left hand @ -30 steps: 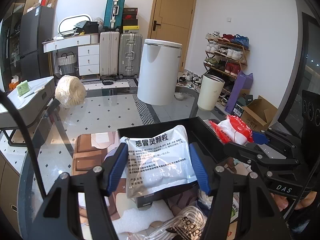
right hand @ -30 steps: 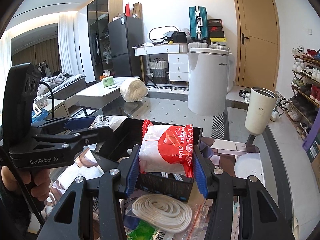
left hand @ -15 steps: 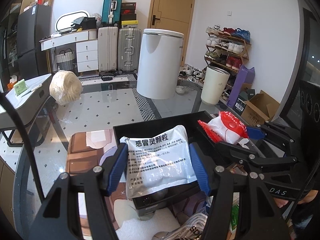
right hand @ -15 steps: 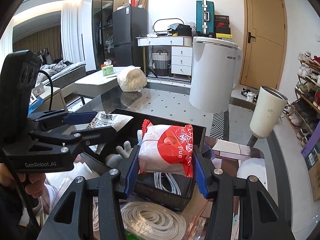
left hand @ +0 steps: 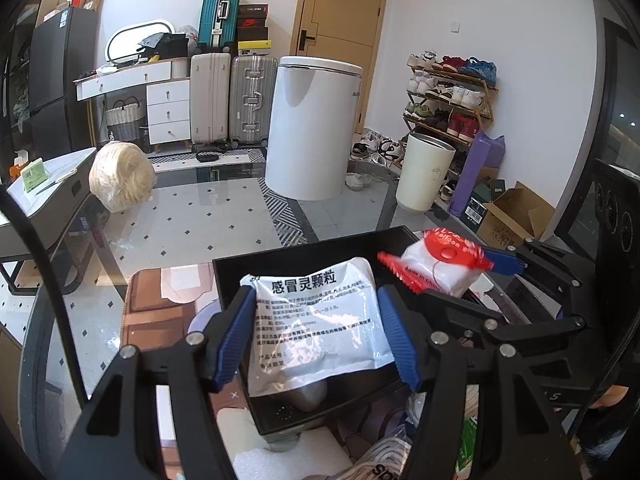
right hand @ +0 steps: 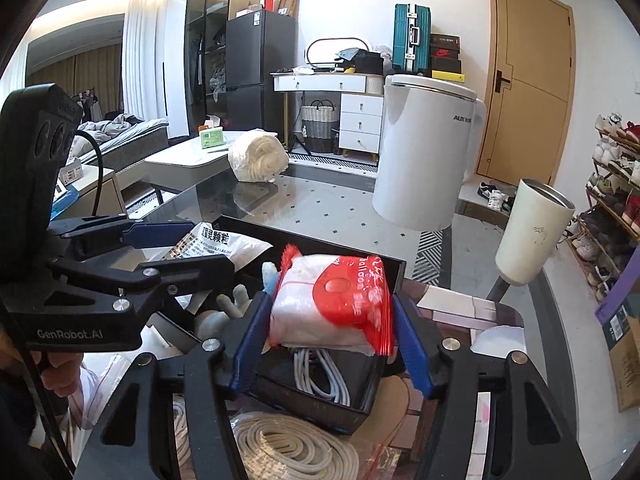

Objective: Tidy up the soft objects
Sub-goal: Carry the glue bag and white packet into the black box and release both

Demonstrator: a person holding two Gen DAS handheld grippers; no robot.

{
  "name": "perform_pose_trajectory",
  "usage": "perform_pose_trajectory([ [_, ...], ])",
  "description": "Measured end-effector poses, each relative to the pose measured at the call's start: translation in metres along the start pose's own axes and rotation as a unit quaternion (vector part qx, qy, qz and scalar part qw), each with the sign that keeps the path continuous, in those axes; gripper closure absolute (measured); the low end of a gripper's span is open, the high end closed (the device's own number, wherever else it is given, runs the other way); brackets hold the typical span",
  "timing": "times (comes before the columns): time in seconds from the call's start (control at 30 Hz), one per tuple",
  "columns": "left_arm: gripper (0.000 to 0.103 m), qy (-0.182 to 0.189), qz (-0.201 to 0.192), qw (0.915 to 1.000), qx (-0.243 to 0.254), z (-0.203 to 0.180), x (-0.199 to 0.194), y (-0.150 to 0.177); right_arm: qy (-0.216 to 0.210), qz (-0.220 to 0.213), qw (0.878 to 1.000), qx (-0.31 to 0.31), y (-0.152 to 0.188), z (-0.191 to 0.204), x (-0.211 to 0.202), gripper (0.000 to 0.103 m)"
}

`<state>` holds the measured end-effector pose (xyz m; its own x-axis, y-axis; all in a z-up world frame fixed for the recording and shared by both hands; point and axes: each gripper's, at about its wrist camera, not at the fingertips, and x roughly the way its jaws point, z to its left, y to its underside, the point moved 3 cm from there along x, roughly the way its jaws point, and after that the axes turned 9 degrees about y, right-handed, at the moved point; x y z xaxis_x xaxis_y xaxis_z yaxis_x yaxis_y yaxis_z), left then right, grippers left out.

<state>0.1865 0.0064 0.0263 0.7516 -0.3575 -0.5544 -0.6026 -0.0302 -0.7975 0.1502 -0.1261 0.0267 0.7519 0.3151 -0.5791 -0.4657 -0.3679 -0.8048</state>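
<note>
In the left view the left tool (left hand: 316, 334) clenched one white sachet (left hand: 320, 320) by its side edges above the black box (left hand: 280, 420); it looked light, limp and slippery. In the right view the right tool (right hand: 332, 320) gripped one red-and-white packet (right hand: 332, 300), soft and squashable, over the same box, beside one cable coil (right hand: 296, 444).

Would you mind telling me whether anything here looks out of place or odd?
Nothing looks spilled or damaged. Both packets are held above the black plastic bin: the white printed sachet in the left gripper and the red-and-white packet in the right gripper. A coiled white cord lies outside the bin.
</note>
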Motion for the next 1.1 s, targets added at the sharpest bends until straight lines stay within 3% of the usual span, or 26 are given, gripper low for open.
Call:
perform_pose_trajectory([
  [0.37,0.041,0.005,0.002,1.0,0.0,-0.002,0.004,0.0,0.01,-0.001,1.0,0.016,0.009,-0.011,-0.013,0.035],
  [0.47,0.038,0.0,0.013,0.9999,-0.001,-0.002,0.009,0.002,0.007,-0.002,1.0,0.017,0.01,-0.01,-0.017,0.025],
  [0.6,0.021,-0.011,0.018,0.9997,0.013,-0.006,0.009,0.004,0.009,-0.007,1.0,0.021,0.014,-0.008,-0.025,0.023],
  [0.73,0.002,0.009,0.004,0.9998,0.018,-0.012,-0.006,0.003,0.016,-0.003,0.999,0.027,0.02,-0.01,-0.033,0.023],
  [0.9,0.0,0.0,-0.003,1.0,0.005,-0.009,-0.026,0.007,0.029,0.008,0.999,0.039,0.034,-0.015,-0.045,0.019],
  [1.1,0.0,-0.014,-0.011,0.9998,-0.009,-0.003,-0.048,0.022,0.031,0.019,0.997,0.063,0.052,-0.017,-0.059,0.002],
])
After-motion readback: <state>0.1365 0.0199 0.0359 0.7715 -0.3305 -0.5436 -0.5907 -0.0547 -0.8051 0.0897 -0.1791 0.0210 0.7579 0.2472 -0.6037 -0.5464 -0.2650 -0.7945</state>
